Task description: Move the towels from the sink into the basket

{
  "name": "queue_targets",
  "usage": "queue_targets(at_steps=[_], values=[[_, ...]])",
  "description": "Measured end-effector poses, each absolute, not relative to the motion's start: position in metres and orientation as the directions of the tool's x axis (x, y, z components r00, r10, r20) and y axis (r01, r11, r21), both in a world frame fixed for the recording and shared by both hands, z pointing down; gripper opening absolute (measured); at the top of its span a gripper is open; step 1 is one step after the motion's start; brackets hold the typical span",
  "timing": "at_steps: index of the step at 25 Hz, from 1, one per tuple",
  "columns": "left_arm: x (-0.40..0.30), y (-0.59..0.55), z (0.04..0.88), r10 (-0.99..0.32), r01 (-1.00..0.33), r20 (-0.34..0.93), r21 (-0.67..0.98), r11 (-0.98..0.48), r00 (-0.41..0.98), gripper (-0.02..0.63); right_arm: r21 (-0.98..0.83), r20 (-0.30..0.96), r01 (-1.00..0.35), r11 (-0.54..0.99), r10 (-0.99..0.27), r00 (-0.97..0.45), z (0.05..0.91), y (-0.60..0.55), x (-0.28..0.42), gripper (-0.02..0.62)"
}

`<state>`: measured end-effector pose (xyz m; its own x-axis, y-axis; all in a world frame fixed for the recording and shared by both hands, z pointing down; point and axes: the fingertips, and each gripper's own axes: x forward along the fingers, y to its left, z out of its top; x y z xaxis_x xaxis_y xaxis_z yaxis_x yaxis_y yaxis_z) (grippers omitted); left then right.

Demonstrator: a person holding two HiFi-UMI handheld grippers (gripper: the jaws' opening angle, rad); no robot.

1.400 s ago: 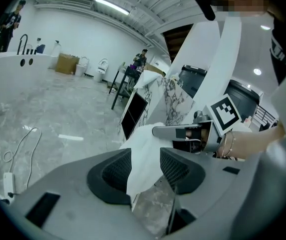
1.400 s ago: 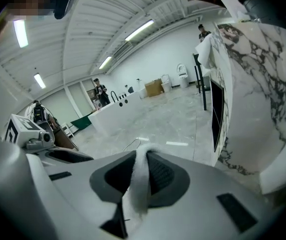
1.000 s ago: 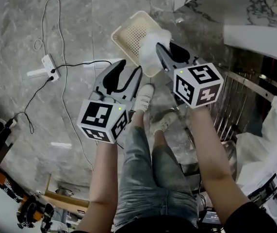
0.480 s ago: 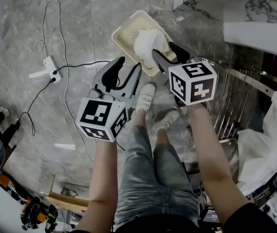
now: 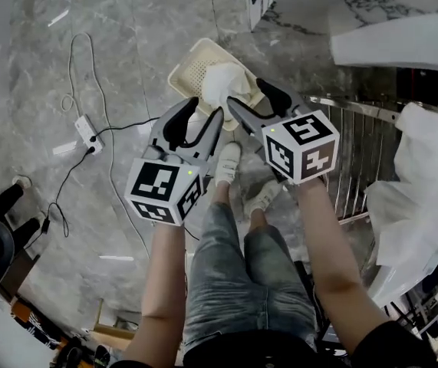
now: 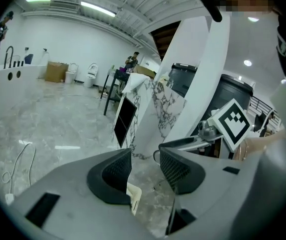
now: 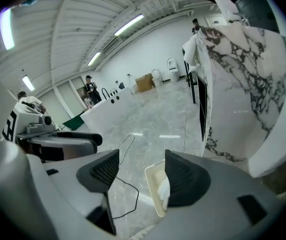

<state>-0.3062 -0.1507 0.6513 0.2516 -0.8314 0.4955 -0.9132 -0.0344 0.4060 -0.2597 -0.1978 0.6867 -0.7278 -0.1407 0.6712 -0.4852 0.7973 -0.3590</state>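
Observation:
A cream plastic basket [image 5: 190, 66] stands on the marble floor ahead of the person's feet. One white towel [image 5: 220, 83] lies bunched at its near end, and the right gripper view shows the same towel [image 7: 165, 190] in that basket [image 7: 154, 181]. My right gripper [image 5: 248, 96] hovers just above and behind the towel, open and empty. Beside it, my left gripper [image 5: 205, 112] is open too, with nothing between its jaws, and in its own view a basket corner [image 6: 134, 197] shows below the left gripper [image 6: 145, 166]. More white towels [image 5: 418, 182] are heaped at the right.
A marble-fronted counter [image 5: 334, 6] rises at the upper right. A metal rack [image 5: 353, 159] stands beside the person's legs. A power strip with a black cable [image 5: 88, 125] lies on the floor to the left. White shoes [image 5: 228, 159] stand just behind the basket.
The towel that hung at the right gripper's tips over the basket now lies in the basket. The right gripper has let go and drawn back a little. The left gripper barely moved.

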Motion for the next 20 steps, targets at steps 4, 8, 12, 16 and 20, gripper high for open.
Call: queue_targets(at_steps=[4,8,12,16,20], values=[[-0.292,-0.16,0.615,-0.828,-0.921,0.476,0.371,-0.118,0.297,0.179,-0.374,0.623,-0.509,0.775,-0.196,-0.757,0.638,-0.203,-0.241,0.276],[-0.275,-0.176,0.572,-0.834,-0.919,0.438,0.346,-0.189,0.336,0.179,-0.397,0.58,-0.535,0.746,-0.248,-0.776,0.587,-0.204,-0.218,0.229],[-0.246,-0.191,0.531,-0.828,-0.904,0.397,0.328,-0.275,0.396,0.179,-0.364,0.532,-0.575,0.732,-0.344,-0.774,0.537,-0.207,-0.189,0.143],[-0.211,-0.202,0.494,-0.799,-0.872,0.362,0.292,-0.393,0.481,0.179,-0.343,0.374,-0.579,0.739,-0.459,-0.806,0.473,-0.213,-0.159,0.002],[-0.167,-0.209,0.456,-0.758,-0.824,0.324,0.245,-0.51,0.566,0.179,-0.295,0.292,-0.629,0.719,-0.559,-0.776,0.424,-0.217,-0.115,0.002]])
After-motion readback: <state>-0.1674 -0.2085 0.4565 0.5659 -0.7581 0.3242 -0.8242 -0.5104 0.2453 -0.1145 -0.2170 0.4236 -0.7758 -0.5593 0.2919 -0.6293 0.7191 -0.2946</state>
